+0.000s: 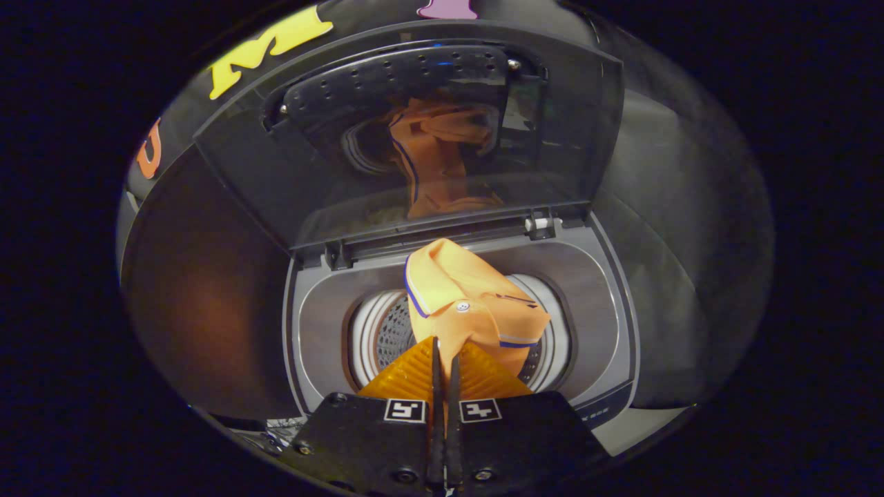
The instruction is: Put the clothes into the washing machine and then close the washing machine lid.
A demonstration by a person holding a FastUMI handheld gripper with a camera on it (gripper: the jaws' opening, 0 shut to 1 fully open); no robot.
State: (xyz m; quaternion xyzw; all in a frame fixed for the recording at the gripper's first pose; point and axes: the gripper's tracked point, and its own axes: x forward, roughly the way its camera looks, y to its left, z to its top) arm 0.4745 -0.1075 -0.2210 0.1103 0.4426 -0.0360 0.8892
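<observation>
An orange polo shirt (469, 300) with a dark-striped collar hangs bunched from my gripper (445, 352), whose fingers are pressed together on its fabric. The shirt hangs over the round drum opening (376, 335) of a grey top-loading washing machine (594, 290). The machine's tinted lid (428, 138) stands raised behind the opening and mirrors the shirt. The perforated drum wall shows beside the shirt; the drum's bottom is hidden by the shirt and my fingers.
The lid's hinge (542, 224) runs along the back of the machine's top. The booth's dark wall (200, 290) closes in to the left and behind, and a pale surface (680, 276) lies to the right of the machine.
</observation>
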